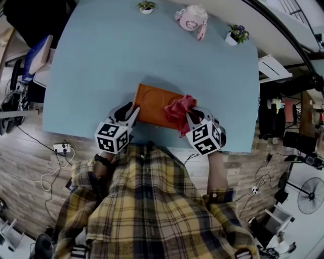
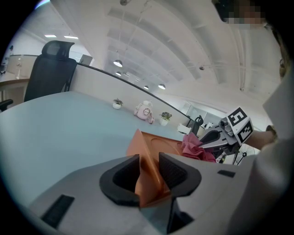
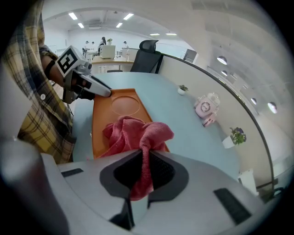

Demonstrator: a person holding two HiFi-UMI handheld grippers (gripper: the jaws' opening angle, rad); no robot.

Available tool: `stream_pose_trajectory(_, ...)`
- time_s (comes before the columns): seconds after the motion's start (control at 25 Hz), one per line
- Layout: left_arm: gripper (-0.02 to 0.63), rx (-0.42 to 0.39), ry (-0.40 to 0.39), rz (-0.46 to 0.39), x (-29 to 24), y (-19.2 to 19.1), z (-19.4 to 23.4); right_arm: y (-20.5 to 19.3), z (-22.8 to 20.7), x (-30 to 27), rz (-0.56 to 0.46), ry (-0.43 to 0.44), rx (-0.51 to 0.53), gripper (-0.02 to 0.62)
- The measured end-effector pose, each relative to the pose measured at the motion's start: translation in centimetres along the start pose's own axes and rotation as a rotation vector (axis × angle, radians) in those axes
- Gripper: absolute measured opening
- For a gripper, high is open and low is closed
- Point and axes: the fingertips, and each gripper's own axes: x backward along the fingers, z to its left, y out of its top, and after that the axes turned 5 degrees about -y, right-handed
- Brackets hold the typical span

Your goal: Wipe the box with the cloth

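In the head view the near edge of the box (image 1: pixel 152 103) is hidden behind the marker cubes of both grippers, and the person's checked shirt (image 1: pixel 152 202) covers the table (image 1: pixel 126 60) edge just below it. Whether the gripped corner of the box lies flat or is tipped up cannot be made out.

The box is flat and orange, with a shallow round recess (image 3: pixel 124 104) in its top. The red cloth (image 3: pixel 138 133) is bunched on the end of the box opposite that recess.

The left gripper (image 2: pixel 149 172) is at the box's left near corner. Its fingers (image 2: pixel 177 172) are closed onto the box's rim, which stands pinched between the pads.

The right gripper (image 3: pixel 144 170) is at the box's right end, over the cloth. Its fingers (image 3: pixel 161 170) are nearly together, clamping a fold of the cloth that hangs down between them.

Well beyond the box, along the far edge of the table, stand two small potted plants (image 1: pixel 146 6) and a pink trinket (image 1: pixel 191 17) too small to identify
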Motion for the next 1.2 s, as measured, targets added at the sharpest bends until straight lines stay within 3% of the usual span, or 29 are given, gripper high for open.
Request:
stream_pose_trajectory(0.12, 0.129, -0.003, 0.000, -0.002, 0.0, 0.0, 0.0, -0.7, -0.3, 0.6, 0.028, -0.047, 0.017, 0.040)
stream_pose_trajectory(0.32, 0.129, -0.005, -0.005, -0.002, 0.1, -0.1, 0.0, -1.7, -1.6, 1.6, 0.022, -0.084, -0.060, 0.040)
stream_pose_trajectory(0.6, 0.127, -0.006, -0.006, -0.005, 0.1, 0.0, 0.0, 1.4, -2.3, 4.0, -0.080, -0.109, -0.071, 0.040)
stream_pose_trajectory(0.96, 0.127, 0.009, 0.002, -0.017, 0.1, 0.0, 0.1, 11.8, 1.4, 6.7, -0.450, 0.096, -0.181, 0.040)
stream_pose_trajectory(1.08, 0.129, 0.015, 0.005, -0.021, 0.1, 0.0, 0.1, 13.9, 4.0, 6.0, -0.496, 0.189, -0.204, 0.040)
stream_pose_trajectory(1.2, 0.127, 0.018, 0.007, -0.024, 0.1, 0.0, 0.1, 14.4, 7.1, 3.9, -0.467, 0.284, -0.218, 0.040)
